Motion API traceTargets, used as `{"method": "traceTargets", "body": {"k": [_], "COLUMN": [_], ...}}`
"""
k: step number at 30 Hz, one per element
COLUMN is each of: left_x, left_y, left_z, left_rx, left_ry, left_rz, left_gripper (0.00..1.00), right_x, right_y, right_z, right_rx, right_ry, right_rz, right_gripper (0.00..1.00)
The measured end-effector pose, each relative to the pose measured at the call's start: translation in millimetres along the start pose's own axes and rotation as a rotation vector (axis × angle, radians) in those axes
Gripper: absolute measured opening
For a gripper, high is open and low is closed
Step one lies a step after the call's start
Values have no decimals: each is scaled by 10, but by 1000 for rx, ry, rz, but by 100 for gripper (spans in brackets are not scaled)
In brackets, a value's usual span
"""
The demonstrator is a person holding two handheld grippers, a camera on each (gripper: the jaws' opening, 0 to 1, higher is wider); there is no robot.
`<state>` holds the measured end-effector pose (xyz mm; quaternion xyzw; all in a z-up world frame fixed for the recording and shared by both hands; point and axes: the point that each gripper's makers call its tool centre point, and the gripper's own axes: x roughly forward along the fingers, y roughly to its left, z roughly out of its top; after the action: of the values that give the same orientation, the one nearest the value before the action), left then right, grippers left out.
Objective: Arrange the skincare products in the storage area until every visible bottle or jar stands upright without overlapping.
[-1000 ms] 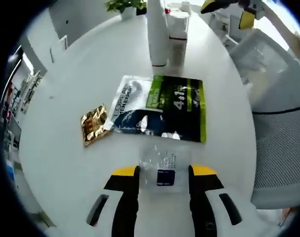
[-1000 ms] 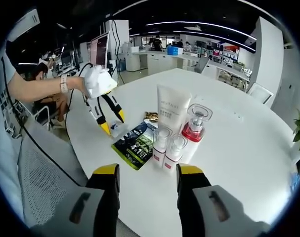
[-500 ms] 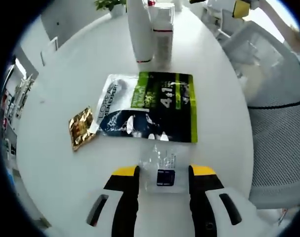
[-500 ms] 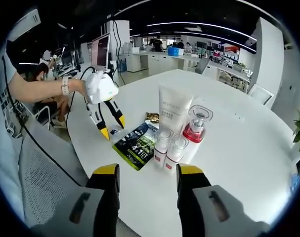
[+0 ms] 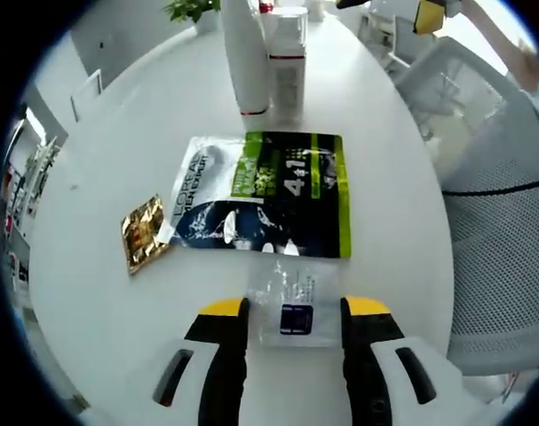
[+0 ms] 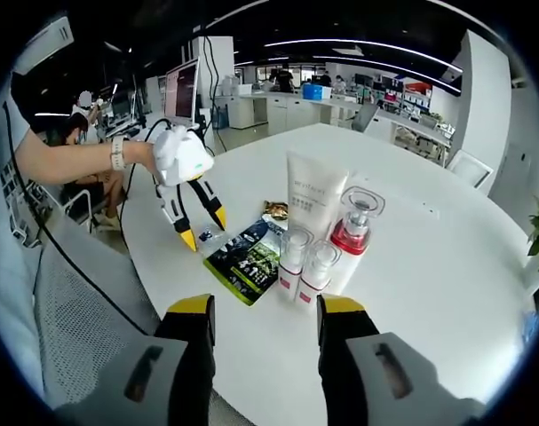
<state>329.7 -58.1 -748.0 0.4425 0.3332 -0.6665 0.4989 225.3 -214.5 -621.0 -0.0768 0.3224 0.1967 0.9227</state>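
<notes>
A clear sachet (image 5: 294, 303) with a dark blue square lies flat on the white round table (image 5: 100, 133), between the spread jaws of my left gripper (image 5: 295, 309), which is open. Beyond it lie a green and black sachet (image 5: 262, 193) and a small gold sachet (image 5: 145, 232). A white tube (image 5: 242, 58) and small bottles (image 5: 288, 55) stand upright further off. In the right gripper view, the white tube (image 6: 314, 200), a red-collared pump bottle (image 6: 353, 238) and two small bottles (image 6: 304, 266) stand together. My right gripper (image 6: 266, 311) hangs open above the table edge. The left gripper (image 6: 204, 227) points down at the clear sachet (image 6: 210, 236).
A grey mesh chair (image 5: 504, 240) stands beside the table edge, also seen as mesh chair (image 6: 69, 328) in the right gripper view. A potted plant (image 5: 194, 9) stands at the far side. A person's arm (image 6: 60, 160) holds the left gripper. Desks and monitors stand behind.
The left gripper has dropped closer to the table and edged forward, so the clear sachet now lies between its jaws. The right gripper and the bottles have not moved.
</notes>
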Motion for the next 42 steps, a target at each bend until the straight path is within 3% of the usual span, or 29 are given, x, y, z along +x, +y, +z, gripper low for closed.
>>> {"method": "traceTargets", "body": {"k": [18, 24, 32, 42], "left_x": [0, -102, -242, -262], "left_y": [60, 91, 362, 730], "left_z": [-5, 61, 136, 256], "left_rx": [-3, -9, -53, -143], "left_ry": [-14, -50, -91, -131], "left_rz": [31, 33, 86, 118], "left_gripper": [57, 60, 61, 61], "right_x": [-32, -42, -39, -50], "right_y": [43, 48, 58, 12], "right_z": [-7, 2, 1, -11], "right_rx": [6, 8, 8, 18], "right_ry": [-4, -8, -7, -4], "right_rz": [-3, -5, -3, -10], "right_gripper": [46, 46, 46, 46]}}
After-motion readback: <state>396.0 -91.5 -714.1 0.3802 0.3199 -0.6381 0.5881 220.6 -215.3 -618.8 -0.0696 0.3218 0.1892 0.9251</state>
